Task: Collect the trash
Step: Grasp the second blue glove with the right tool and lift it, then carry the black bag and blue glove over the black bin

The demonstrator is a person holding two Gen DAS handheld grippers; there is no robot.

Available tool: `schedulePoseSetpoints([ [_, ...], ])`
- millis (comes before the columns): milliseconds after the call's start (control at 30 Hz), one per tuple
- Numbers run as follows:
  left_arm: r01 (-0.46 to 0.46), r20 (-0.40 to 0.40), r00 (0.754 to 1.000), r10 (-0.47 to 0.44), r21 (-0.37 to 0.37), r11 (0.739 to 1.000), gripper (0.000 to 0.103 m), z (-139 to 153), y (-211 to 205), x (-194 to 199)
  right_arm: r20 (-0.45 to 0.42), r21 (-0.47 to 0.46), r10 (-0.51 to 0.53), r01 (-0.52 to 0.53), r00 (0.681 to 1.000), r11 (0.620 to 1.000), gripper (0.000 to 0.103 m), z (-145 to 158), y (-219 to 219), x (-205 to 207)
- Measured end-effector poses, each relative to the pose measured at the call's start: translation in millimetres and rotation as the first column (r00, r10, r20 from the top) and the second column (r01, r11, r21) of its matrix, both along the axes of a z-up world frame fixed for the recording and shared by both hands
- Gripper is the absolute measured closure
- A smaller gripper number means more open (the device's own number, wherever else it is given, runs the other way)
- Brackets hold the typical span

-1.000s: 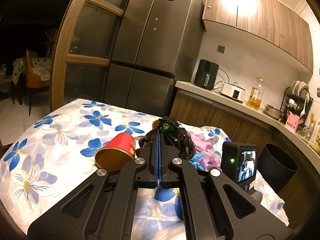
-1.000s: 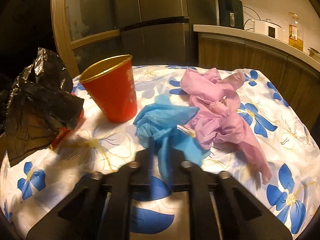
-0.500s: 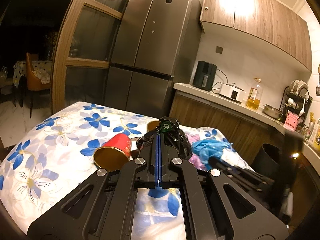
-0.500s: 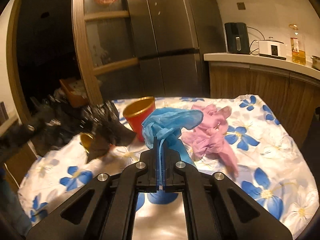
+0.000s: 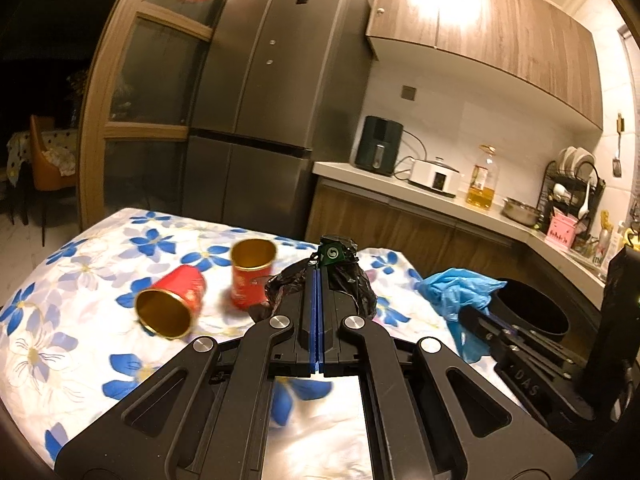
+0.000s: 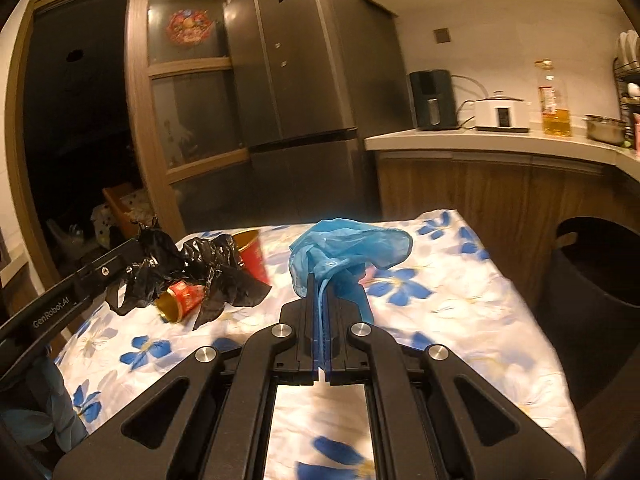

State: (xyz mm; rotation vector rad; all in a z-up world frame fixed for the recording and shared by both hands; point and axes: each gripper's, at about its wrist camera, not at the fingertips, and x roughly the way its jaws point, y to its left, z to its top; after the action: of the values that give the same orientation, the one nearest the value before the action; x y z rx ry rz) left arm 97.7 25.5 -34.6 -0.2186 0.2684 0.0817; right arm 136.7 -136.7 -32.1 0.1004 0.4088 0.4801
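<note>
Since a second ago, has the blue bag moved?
Yes. The blue bag, clamped in the right gripper, is lifted off the tablecloth and carried right, toward the bin.

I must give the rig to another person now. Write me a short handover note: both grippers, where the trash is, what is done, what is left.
Left gripper: shut on the black plastic bag, held above the table.
Right gripper: shut on the blue plastic bag, also lifted off the table.
Dark bin: on the floor just past the table's right edge, open.
Done: both bags picked up.
Left: drop both bags in the bin, then collect the two red cups, one upright, one on its side. Whether other trash remains, I cannot tell.
</note>
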Motion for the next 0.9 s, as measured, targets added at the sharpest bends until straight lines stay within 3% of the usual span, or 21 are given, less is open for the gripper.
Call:
schedulePoseSetpoints([
  [467, 0.126, -0.013, 0.992, -0.125, 0.073, 0.989, 0.103, 7, -77, 38, 0.04, 0.009, -0.16, 0.159, 0.986, 0.987, 0.101, 10, -74, -1],
  [900, 0.214, 0.007, 0.977, -0.215, 0.087, 0.973, 0.103, 14, -114, 62, 0.055, 0.031, -0.276, 0.275, 0.96, 0.961, 0.101, 15, -128, 7],
])
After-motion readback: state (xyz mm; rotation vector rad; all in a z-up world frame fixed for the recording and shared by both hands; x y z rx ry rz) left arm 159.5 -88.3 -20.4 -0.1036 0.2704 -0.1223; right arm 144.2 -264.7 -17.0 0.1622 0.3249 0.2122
